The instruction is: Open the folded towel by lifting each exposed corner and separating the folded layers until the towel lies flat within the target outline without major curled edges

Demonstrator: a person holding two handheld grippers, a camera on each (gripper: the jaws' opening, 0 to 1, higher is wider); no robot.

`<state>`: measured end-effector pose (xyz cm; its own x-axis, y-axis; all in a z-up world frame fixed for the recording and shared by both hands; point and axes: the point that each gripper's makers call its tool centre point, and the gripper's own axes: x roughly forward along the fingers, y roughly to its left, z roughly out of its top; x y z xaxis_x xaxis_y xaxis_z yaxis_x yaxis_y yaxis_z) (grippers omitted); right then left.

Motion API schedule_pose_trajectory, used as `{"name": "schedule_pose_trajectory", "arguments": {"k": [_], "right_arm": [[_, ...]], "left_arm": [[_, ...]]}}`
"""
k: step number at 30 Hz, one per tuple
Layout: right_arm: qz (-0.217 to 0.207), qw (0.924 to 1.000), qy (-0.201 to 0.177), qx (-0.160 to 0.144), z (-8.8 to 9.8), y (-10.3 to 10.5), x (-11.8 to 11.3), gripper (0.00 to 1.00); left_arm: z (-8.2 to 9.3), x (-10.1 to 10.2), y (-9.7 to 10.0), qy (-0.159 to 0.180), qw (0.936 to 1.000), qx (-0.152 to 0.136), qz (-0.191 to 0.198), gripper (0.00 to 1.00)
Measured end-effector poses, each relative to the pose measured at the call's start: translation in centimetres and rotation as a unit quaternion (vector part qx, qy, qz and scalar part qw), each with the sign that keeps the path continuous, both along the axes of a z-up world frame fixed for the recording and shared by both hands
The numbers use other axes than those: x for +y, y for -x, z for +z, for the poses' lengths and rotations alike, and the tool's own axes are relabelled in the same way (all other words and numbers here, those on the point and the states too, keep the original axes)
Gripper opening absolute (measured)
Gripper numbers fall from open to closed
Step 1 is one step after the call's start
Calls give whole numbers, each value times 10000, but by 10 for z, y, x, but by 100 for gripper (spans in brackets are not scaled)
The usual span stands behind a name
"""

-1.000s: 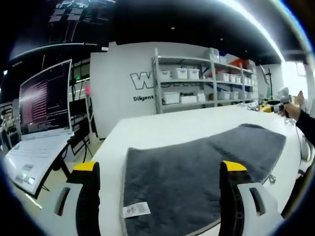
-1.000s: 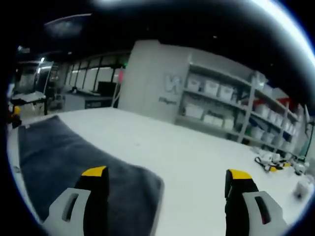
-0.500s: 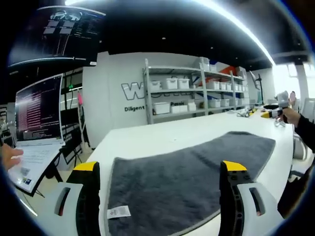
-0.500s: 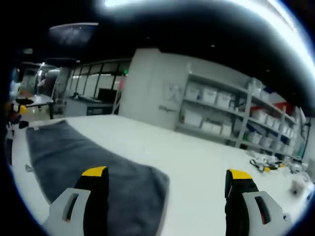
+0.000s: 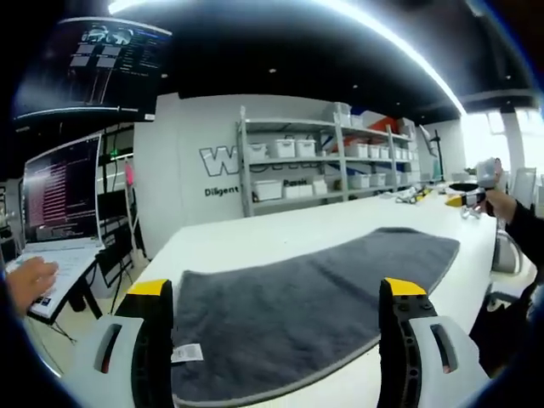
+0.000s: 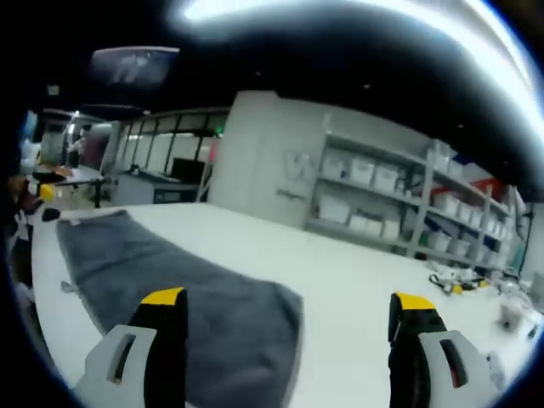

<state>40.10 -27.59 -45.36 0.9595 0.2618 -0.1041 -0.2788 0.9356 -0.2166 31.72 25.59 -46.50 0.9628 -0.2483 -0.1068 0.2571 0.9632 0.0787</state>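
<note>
One towel (image 5: 306, 306) was all I had to work with, dark grey, lying spread on the white table (image 5: 280, 234) with a single white care label (image 5: 187, 353) at its near left corner. In the left gripper view I counted, going left to right: one hand (image 5: 30, 280) on a laptop (image 5: 51, 212), one big screen (image 5: 89, 59) up high, one shelving unit (image 5: 331, 157) stacked with white bins against the wall, then the other gripper (image 5: 480, 174) way off at the far right, in a hand with a dark sleeve. My left gripper (image 5: 276, 293) had both yellow-tipped jaws spread wide with nothing between them, hovering over the near edge of the towel.

Over in the right gripper view, the same towel (image 6: 178, 289) ran from the far left to between the jaws, its end sitting closer to the left jaw. The right gripper (image 6: 289, 302) was just as wide open and empty. Shelves (image 6: 399, 212) again behind, plus some small clutter (image 6: 450, 280) on the table's far right that was too blurry for me to name. Couldn't make out any target outline, and the towel's near edge was cut off by the jaws in both views.
</note>
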Motion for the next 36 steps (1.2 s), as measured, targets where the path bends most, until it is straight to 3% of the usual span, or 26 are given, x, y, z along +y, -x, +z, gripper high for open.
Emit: {"name": "schedule_pose_trajectory", "arguments": {"k": [6, 19, 29, 36], "right_arm": [[29, 10000, -50, -26, -5, 24, 10, 100], [-20, 9999, -50, 122, -28, 49, 7, 100], [-140, 9993, -277, 224, -45, 68, 0, 100], [-2, 9996, -216, 157, -34, 75, 19, 100]], "left_arm": [[-7, -3, 9, 65, 9999, 35, -73, 100], [-15, 1, 21, 120, 9999, 94, 22, 100], [-27, 9, 27, 130, 9996, 204, 121, 100], [-29, 9, 36, 96, 9998, 165, 35, 100]]}}
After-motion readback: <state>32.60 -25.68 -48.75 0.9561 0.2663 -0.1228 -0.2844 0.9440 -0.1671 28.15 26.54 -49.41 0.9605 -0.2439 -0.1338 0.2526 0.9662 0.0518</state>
